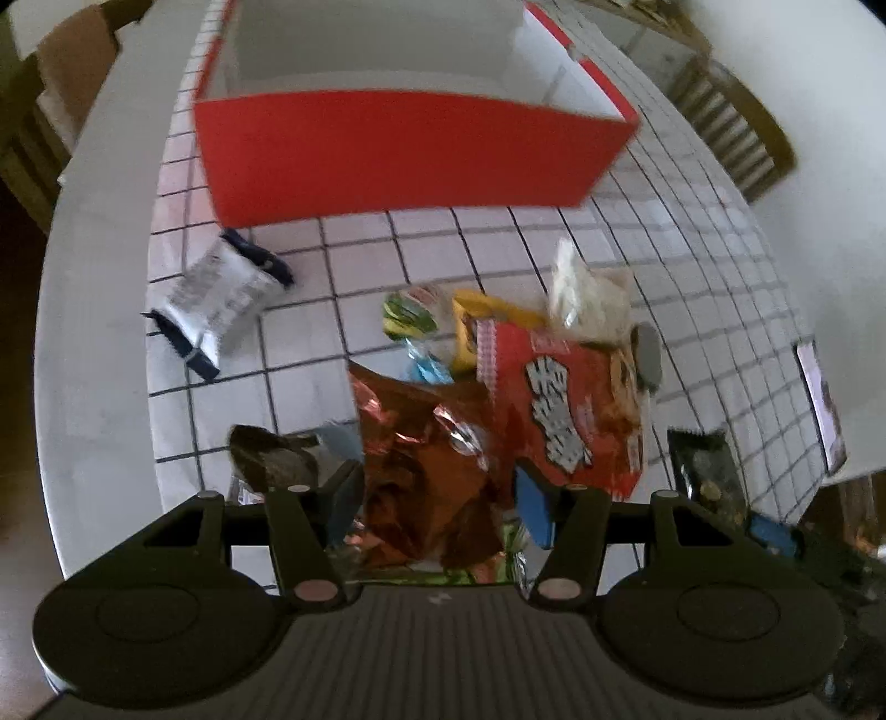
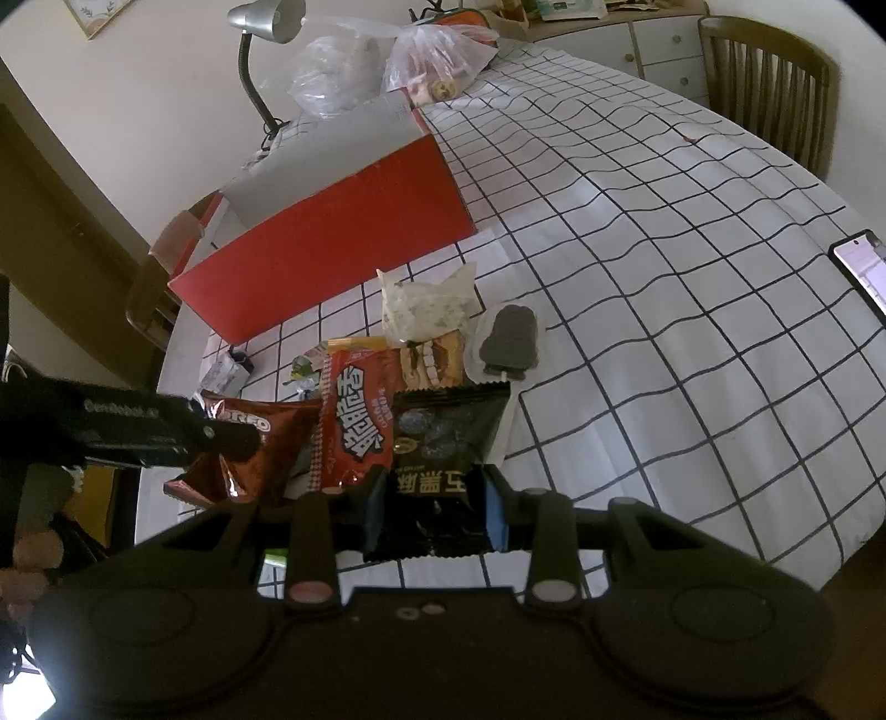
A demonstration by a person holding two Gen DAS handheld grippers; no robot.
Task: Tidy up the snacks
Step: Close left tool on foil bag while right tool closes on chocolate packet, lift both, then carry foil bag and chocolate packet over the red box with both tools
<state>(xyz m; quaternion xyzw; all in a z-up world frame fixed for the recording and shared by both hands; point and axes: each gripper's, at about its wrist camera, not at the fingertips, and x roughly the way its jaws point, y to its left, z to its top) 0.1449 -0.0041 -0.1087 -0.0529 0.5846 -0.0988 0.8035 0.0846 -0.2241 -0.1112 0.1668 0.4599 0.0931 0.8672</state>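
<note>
A red open box (image 1: pixel 398 149) with a white inside stands at the back of the checked tablecloth; it also shows in the right wrist view (image 2: pixel 326 249). My left gripper (image 1: pixel 437 493) is around a shiny brown Oreo bag (image 1: pixel 426 465), with a pad on each side of it. My right gripper (image 2: pixel 434 504) is around a black snack packet (image 2: pixel 437 454). A red snack bag (image 1: pixel 570 404) lies between them, also in the right wrist view (image 2: pixel 354 426). The left gripper's body (image 2: pixel 138 432) shows at the left of the right wrist view.
A white and blue packet (image 1: pixel 221 299) lies left of the pile. A yellow packet (image 1: pixel 476 321), a pale bag (image 2: pixel 426 307) and a grey ice-lolly shape (image 2: pixel 509 338) lie behind. A phone (image 2: pixel 864 271) lies at the right edge. A lamp (image 2: pixel 260 33), plastic bags (image 2: pixel 437 61) and a chair (image 2: pixel 769 77) stand behind.
</note>
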